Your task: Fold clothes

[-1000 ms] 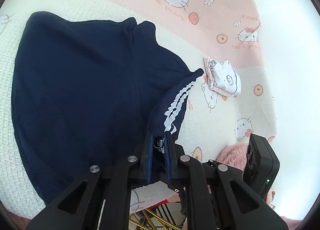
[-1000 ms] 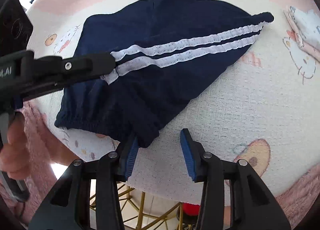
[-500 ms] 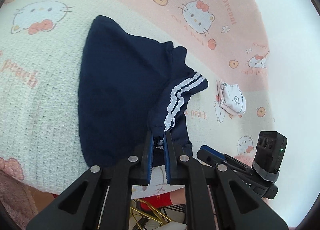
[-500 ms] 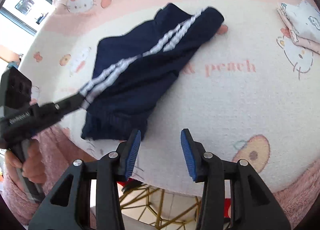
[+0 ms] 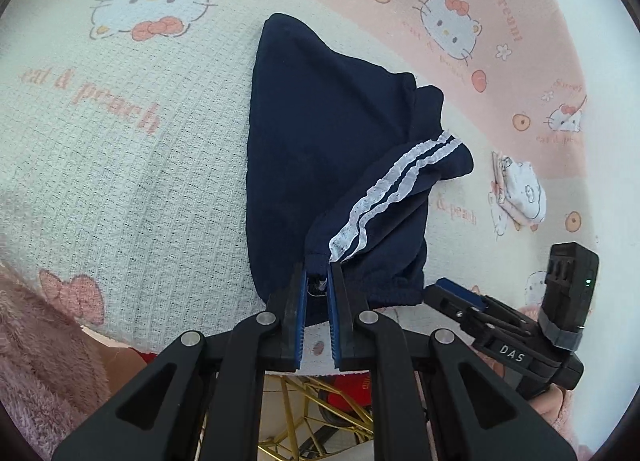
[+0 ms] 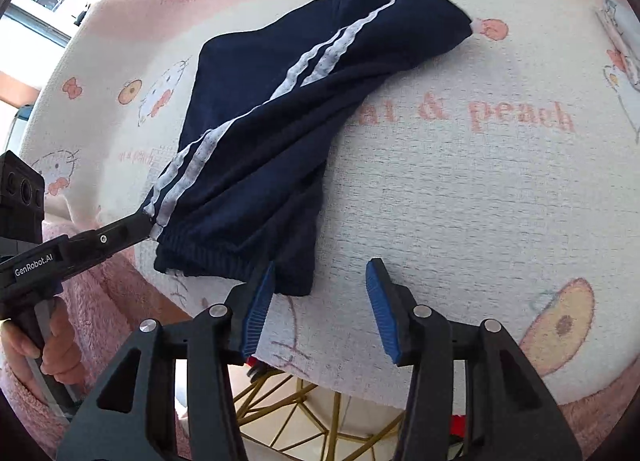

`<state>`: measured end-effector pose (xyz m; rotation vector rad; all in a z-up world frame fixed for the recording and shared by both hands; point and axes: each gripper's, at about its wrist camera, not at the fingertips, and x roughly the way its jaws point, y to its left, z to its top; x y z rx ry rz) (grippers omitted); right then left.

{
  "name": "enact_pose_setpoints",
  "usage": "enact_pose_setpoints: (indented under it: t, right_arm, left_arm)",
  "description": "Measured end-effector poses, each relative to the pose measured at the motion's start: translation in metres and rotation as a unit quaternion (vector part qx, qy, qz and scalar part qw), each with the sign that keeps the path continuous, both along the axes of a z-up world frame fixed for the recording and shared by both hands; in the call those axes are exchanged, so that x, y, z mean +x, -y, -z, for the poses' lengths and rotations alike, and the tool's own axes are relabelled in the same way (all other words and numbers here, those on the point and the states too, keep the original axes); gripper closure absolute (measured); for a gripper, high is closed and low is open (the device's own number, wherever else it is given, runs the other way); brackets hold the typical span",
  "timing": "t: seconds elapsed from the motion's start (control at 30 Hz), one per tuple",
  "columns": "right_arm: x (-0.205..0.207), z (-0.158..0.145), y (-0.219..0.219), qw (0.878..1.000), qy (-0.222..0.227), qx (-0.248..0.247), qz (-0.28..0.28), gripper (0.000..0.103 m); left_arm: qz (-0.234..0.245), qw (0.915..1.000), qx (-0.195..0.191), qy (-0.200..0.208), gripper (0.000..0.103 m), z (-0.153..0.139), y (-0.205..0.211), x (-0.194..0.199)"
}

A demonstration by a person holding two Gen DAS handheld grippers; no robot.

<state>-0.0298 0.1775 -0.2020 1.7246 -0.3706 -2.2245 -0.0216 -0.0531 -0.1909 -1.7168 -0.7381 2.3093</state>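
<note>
My left gripper (image 5: 318, 285) pinches the waistband of the navy shorts (image 5: 320, 165), which lie rumpled toward twelve o'clock on the blanket (image 5: 120, 165). My right gripper (image 6: 320, 289) gapes empty. Folding looks barely begun, I judge.

One pair of navy blue fabric shorts (image 5: 336, 165) (image 6: 280, 109) is counted on one cream and pink cat-printed woven blanket (image 5: 132, 165) (image 6: 460, 189). Two white lace stripes (image 5: 384, 197) (image 6: 256, 101) are counted along the shorts' side. One small folded white printed cloth (image 5: 522, 191) is seen at three o'clock of the shorts in the left wrist view. Two black grippers with blue pads are counted: the left gripper (image 5: 318, 281) (image 6: 138, 223) and the right gripper (image 6: 320, 281) (image 5: 448, 289). One gold wire frame (image 6: 288, 405) is seen at six o'clock, below the blanket.
</note>
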Motion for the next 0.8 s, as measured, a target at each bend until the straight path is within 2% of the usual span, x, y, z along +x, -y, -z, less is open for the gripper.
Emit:
enact_pose_setpoints:
  t: [0.07, 0.17, 0.33, 0.37, 0.47, 0.57, 0.67, 0.77, 0.8]
  right_arm:
    - [0.002, -0.004, -0.006, 1.000, -0.018, -0.001, 0.009, 0.055]
    - [-0.002, -0.009, -0.014, 0.998, -0.033, -0.048, 0.030, 0.055]
    - [-0.008, -0.006, -0.012, 0.996, -0.031, -0.081, 0.028, 0.054]
    - [-0.008, -0.004, -0.010, 0.996, -0.027, -0.085, 0.025, 0.054]
    - [-0.006, -0.002, -0.005, 0.996, -0.020, -0.087, 0.015, 0.054]
    - [-0.001, -0.003, 0.003, 0.996, -0.027, -0.090, 0.007, 0.054]
    - [-0.004, -0.002, 0.004, 0.996, -0.029, -0.086, 0.008, 0.054]
    - [-0.008, 0.009, 0.005, 0.998, -0.016, -0.065, 0.013, 0.054]
    - [-0.009, 0.013, 0.008, 0.999, -0.013, -0.052, 0.005, 0.054]
  left_arm:
    - [-0.005, 0.9999, 0.005, -0.007, 0.093, -0.006, 0.004, -0.002]
    - [-0.005, 0.9999, 0.006, -0.015, 0.093, -0.017, 0.006, -0.003]
    - [-0.008, 0.9999, -0.002, 0.012, 0.093, -0.010, 0.007, 0.001]
    - [-0.013, 0.9998, 0.009, 0.016, 0.093, -0.008, 0.010, 0.002]
    - [-0.042, 0.9974, 0.055, 0.022, 0.093, -0.007, 0.023, 0.005]
    - [-0.038, 0.9986, 0.031, 0.018, 0.093, -0.013, 0.025, 0.007]
    - [-0.035, 0.9983, 0.031, 0.036, 0.093, -0.006, 0.023, 0.010]
    - [-0.035, 0.9962, 0.034, 0.073, 0.093, 0.015, 0.022, 0.009]
    - [-0.036, 0.9952, 0.022, 0.088, 0.090, 0.024, 0.021, 0.008]
